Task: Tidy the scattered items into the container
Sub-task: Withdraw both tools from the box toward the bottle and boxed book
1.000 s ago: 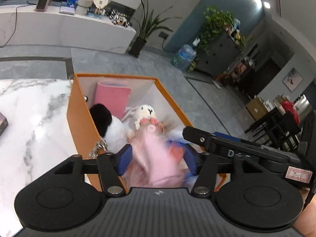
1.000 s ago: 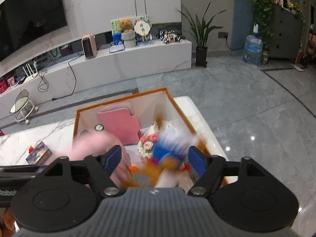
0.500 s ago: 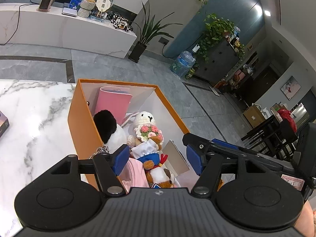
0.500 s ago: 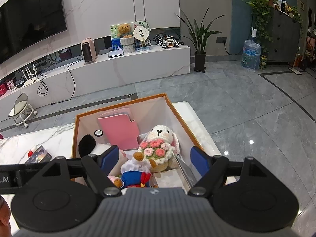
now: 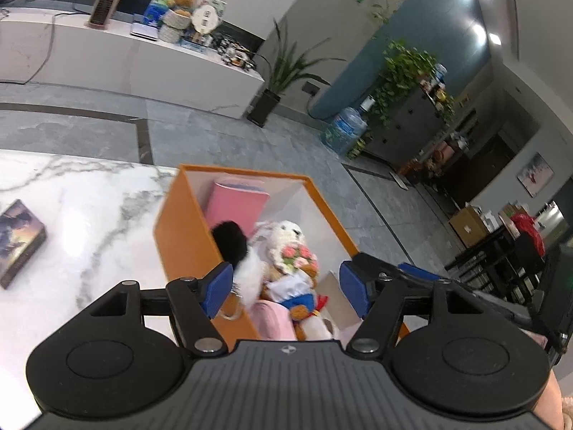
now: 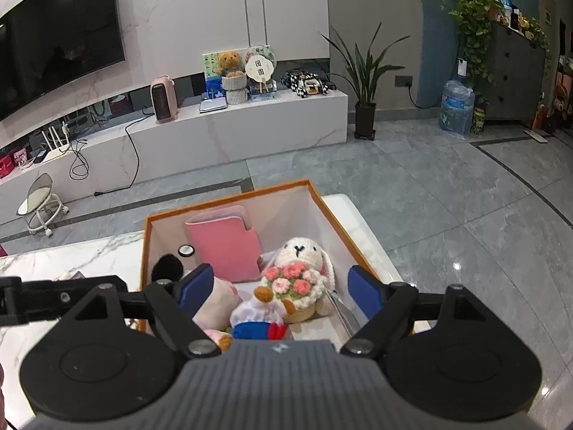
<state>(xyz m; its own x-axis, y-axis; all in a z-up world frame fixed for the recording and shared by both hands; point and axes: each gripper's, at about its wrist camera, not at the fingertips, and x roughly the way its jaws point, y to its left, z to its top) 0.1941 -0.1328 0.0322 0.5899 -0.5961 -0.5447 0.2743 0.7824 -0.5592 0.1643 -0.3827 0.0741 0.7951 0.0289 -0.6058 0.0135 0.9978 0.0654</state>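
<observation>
An orange box with white inner walls stands on the marble table. Inside lie a pink wallet, a white crochet rabbit with pink flowers, a duck doll in blue, a pink plush and a black-and-white furry toy. My left gripper is open above the box's near end, holding nothing. My right gripper is open too, above the toys.
A dark book-like box lies on the white marble table to the left of the orange box. The right gripper's body crosses the left wrist view at right. Grey floor lies beyond the table's right edge.
A second ago the pink plush and the duck doll were blurred between the fingers; now both lie in the box. Both grippers have pulled back and up, empty.
</observation>
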